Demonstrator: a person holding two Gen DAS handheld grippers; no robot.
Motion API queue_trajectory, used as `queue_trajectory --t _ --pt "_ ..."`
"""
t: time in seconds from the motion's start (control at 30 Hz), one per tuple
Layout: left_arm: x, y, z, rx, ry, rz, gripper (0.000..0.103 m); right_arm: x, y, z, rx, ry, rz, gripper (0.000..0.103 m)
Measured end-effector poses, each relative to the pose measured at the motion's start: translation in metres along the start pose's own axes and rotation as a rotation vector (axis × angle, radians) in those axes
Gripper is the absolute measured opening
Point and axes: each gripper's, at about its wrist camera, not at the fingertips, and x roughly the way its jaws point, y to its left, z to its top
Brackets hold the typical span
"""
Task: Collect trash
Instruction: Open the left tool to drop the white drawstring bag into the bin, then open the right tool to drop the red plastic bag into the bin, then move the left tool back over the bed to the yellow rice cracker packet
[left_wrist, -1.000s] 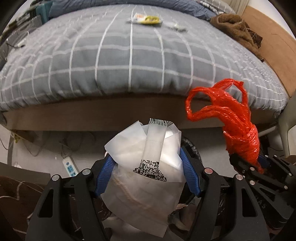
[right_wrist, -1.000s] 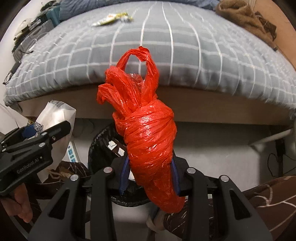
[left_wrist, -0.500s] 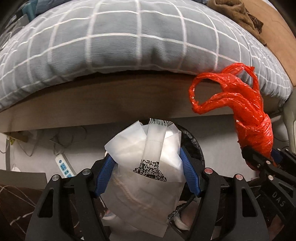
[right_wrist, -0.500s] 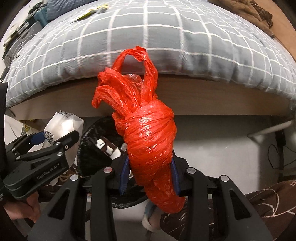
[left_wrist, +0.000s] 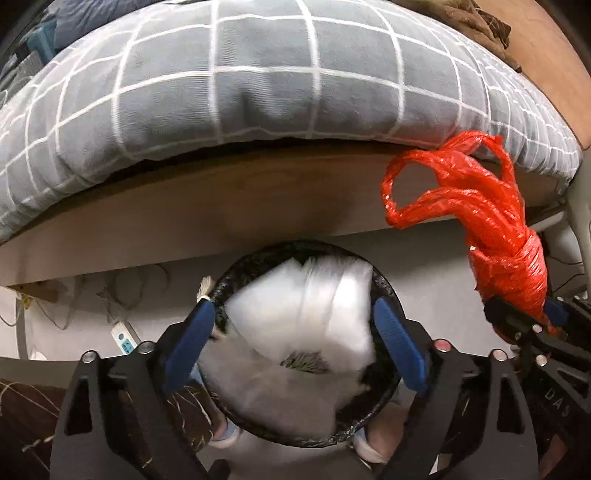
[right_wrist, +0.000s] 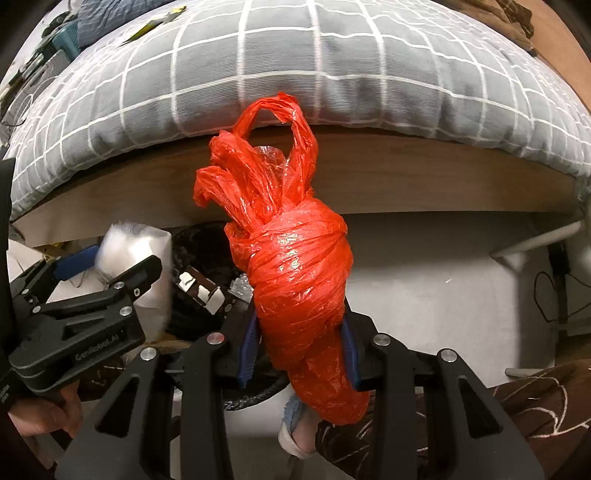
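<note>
Left wrist view showed left hand-held gripper (left_wrist: 295, 339) opening, blurred white plastic mailer pouch (left_wrist: 306, 314) loose over round black-lined bin (left_wrist: 384, 284); right hand-held gripper (right_wrist: 299, 347) clamped light, crinkly knotted red plastic bag (right_wrist: 295, 273) mid-bundle.

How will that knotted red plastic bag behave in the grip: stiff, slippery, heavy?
The red bag is probably squashy: thin wrinkled film wound into a bundle, pinched in the right gripper. Its loose handle loops stand up unsupported, so it seems light. The glossy film may slip if the grip loosens.
</note>
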Motion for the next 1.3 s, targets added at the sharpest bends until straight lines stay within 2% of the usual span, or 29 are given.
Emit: queue_trajectory --t 0.1,0.53,0.7,0.87,1.0,1.3 --pt "-0.003 0.011 0.0 -0.012 -0.014 0.015 0.097 0.006 0.012 -0.001 -0.016 0.016 0.03 0.036" --pt "-0.014 0.082 -0.019 -0.126 0.006 0.075 0.097 0.009 0.074 0.013 -0.124 0.042 0.097 0.036" --pt "-0.017 0.088 -0.022 -0.135 0.01 0.073 0.097 0.008 0.082 0.018 -0.136 0.04 0.092 0.039" --pt "-0.015 0.086 -0.021 -0.127 0.018 0.079 0.097 -0.003 0.081 0.016 -0.137 0.011 0.075 0.052" --pt "-0.025 0.083 -0.016 -0.117 -0.002 0.095 0.097 -0.015 0.07 0.021 -0.124 -0.026 0.068 0.067" --pt "-0.054 0.082 -0.002 -0.103 -0.075 0.101 0.097 -0.052 0.056 0.039 -0.093 -0.164 0.04 0.085"
